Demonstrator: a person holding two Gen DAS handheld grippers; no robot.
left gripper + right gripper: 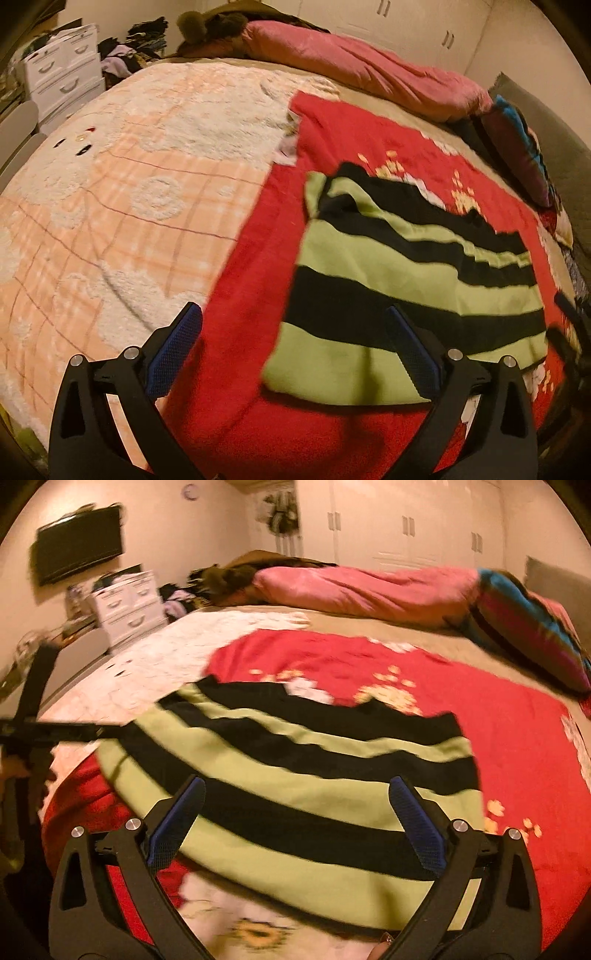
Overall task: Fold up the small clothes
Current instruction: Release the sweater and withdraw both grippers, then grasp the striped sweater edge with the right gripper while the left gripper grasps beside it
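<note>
A: Are the jaws gripping?
B: No, left gripper [293, 323] and right gripper [297, 797] both gape, empty.
A: The striped garment [399, 266]?
B: Flat on the red blanket [266, 229], beneath the right's fingers, under the left's right finger only

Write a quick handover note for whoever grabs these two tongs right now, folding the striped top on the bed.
Left tongs: open, nothing between the pads, above the red blanket at the near left corner of the garment.
Right tongs: open, empty, above the near part of the garment.
Green and black striped garment: lies on the red blanket on the bed, released. It looks folded over at the far edge, though blur makes the layers hard to judge.
Left: check the fold, finish any remaining folds, then move on to the next item.
</note>
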